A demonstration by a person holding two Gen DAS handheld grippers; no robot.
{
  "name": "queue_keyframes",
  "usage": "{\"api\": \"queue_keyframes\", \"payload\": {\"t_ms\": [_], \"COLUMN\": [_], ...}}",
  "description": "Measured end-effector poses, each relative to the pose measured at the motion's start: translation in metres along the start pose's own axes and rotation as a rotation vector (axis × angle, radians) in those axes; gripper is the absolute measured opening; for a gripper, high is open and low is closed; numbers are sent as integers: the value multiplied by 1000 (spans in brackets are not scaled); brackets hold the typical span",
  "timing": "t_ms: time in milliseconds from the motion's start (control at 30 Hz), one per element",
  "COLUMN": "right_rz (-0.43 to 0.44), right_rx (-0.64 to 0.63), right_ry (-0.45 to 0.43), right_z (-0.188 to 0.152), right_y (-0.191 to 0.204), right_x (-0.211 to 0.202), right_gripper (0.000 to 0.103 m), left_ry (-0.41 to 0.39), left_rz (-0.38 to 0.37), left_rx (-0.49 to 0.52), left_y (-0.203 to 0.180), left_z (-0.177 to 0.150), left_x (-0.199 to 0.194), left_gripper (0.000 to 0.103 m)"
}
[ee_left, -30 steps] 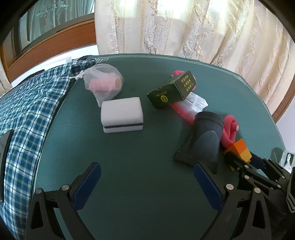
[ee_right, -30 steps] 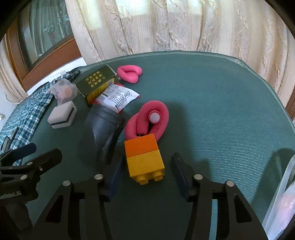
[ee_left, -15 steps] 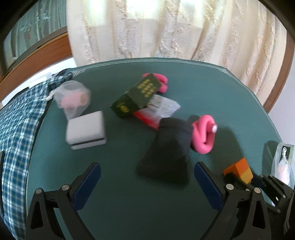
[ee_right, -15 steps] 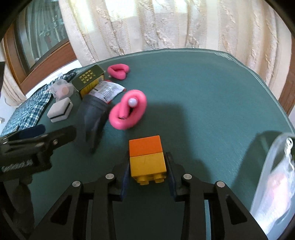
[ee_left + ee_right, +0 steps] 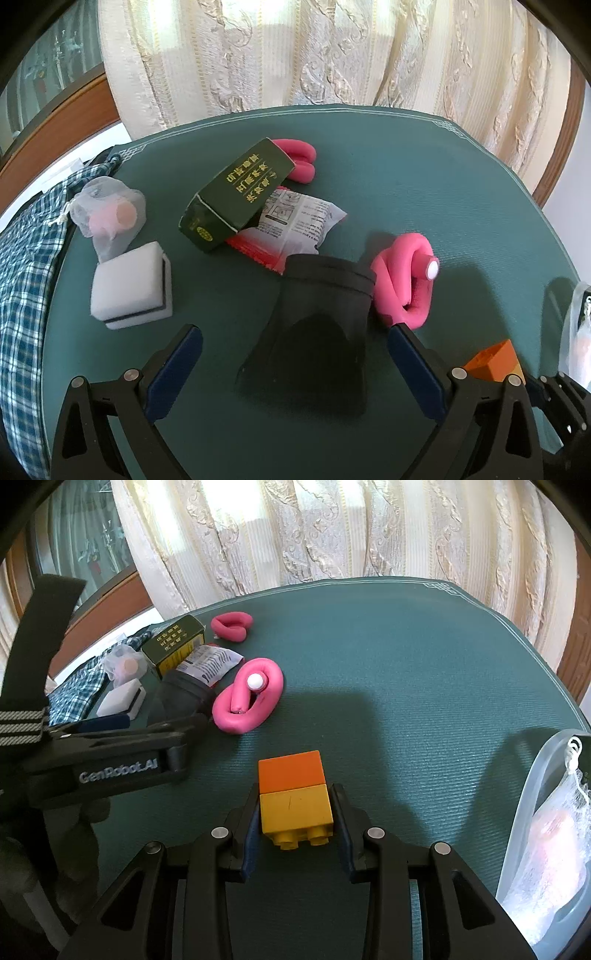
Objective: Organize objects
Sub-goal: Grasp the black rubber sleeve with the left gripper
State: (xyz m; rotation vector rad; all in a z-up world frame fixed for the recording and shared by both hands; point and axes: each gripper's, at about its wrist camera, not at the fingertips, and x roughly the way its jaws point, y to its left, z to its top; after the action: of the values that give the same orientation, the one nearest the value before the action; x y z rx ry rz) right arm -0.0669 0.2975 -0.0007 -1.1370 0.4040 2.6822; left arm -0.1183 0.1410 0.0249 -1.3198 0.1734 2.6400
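Right wrist | green tabletop [image 5: 406, 657], cream curtains [image 5: 332, 528] | right fingers [image 5: 341, 812] pinching block [image 5: 295, 797] | left fingers [image 5: 413, 365] spread

Box [image 5: 236, 194] atop packet [image 5: 295, 225], pouch [image 5: 317, 332] before them, sponge [image 5: 129, 291] left, foam coil [image 5: 402, 280] right.

Left gripper [image 5: 291, 363] spread wide around the black pouch [image 5: 317, 332].

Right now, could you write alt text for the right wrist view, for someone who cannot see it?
The right tool is shut on a yellow-and-orange plastic toy brick stack above a green cloth-covered table. Beyond lie a coiled pink foam tube, a dark green printed carton and a white sponge block; a clear plastic tub sits at right.
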Motion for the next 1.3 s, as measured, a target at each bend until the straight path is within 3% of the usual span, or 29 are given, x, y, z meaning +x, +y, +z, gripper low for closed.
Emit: {"api": "queue_keyframes", "payload": {"t_ms": [200, 333, 400, 433, 733, 800, 1300], "right_rz": [-3, -12, -15, -15, -14, -13, 19], "right_rx": [-2, -12, -15, -15, -17, -16, 4], "right_ry": [-1, -3, -5, -6, -11, -12, -48], "right_z": [0, -1, -1, -1, -1, 0, -10], "right_y": [1, 1, 2, 1, 1, 0, 2], "right_x": [0, 0, -1, -1, -1, -1, -36], "right_gripper": [36, 36, 36, 36, 36, 36, 35], "left_ry": [38, 15, 5, 2, -43, -54, -69], "left_rz": [-8, -11, -8, -9, 22, 27, -18], "left_rx": [-6, 8, 18, 20, 32, 37, 16], "left_y": [4, 2, 1, 1, -2, -2, 3], "left_z": [3, 4, 3, 3, -3, -6, -23], "left_x": [13, 10, 7, 7, -11, -17, -47], "left_gripper": [84, 76, 63, 62, 57, 51, 51]}}
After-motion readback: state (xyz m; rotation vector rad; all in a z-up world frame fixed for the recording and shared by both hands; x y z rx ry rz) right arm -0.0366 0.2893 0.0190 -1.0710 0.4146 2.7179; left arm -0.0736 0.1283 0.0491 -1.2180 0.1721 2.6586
